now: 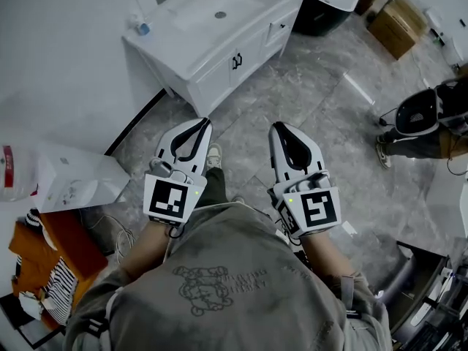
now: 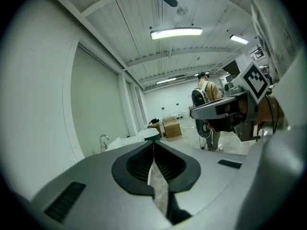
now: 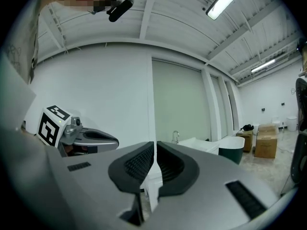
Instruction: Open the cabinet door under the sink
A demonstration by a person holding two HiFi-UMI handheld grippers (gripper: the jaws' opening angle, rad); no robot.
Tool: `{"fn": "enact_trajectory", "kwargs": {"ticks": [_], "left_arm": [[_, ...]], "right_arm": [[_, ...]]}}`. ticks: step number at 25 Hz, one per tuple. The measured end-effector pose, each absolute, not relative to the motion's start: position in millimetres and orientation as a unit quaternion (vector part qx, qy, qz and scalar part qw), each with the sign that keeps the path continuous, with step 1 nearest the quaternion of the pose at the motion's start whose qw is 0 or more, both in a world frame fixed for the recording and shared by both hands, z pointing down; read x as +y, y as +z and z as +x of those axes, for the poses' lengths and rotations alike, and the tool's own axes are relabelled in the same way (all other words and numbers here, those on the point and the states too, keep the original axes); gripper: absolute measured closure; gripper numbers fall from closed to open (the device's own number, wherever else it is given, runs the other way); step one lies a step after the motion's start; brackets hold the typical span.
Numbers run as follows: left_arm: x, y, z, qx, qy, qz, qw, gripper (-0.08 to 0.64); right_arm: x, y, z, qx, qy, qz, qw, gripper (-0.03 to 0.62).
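Note:
A white vanity with a sink [image 1: 219, 14] stands ahead against the wall. Its cabinet doors [image 1: 232, 63] are closed, with dark handles [image 1: 237, 61] at their meeting edge. My left gripper [image 1: 202, 123] and right gripper [image 1: 277, 128] are held side by side over the grey floor, well short of the cabinet. Both are shut with nothing between the jaws. The left gripper view shows the shut left gripper [image 2: 153, 144] and the sink's tap [image 2: 102, 141] far off. In the right gripper view the shut right gripper [image 3: 155, 144] points toward the vanity [image 3: 201, 145].
A dark tub [image 1: 322, 9] stands right of the vanity. Cardboard boxes [image 1: 398, 24] sit at the back right. A person [image 1: 420, 126] stands at the right edge. A white bag [image 1: 73, 180] and orange clothing [image 1: 44, 254] lie on the left.

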State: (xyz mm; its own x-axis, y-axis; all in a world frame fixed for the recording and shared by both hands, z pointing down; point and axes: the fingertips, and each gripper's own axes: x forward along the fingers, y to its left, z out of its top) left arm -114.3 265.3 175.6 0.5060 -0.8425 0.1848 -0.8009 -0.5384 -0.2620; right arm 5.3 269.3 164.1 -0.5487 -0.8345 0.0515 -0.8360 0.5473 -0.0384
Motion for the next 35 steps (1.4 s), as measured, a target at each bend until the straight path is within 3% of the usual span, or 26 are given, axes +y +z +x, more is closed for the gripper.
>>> {"fn": "enact_trajectory", "kwargs": {"ticks": [22, 35], "left_arm": [[101, 204, -154, 0.440, -0.150, -0.884, 0.041, 0.538], [-23, 254, -143, 0.359, -0.162, -0.919, 0.021, 0.538]], "right_arm": [[113, 208, -32, -0.865, 0.077, 0.492, 0.061, 0.555], [-14, 257, -51, -0.844, 0.097, 0.520, 0.095, 0.555]]}}
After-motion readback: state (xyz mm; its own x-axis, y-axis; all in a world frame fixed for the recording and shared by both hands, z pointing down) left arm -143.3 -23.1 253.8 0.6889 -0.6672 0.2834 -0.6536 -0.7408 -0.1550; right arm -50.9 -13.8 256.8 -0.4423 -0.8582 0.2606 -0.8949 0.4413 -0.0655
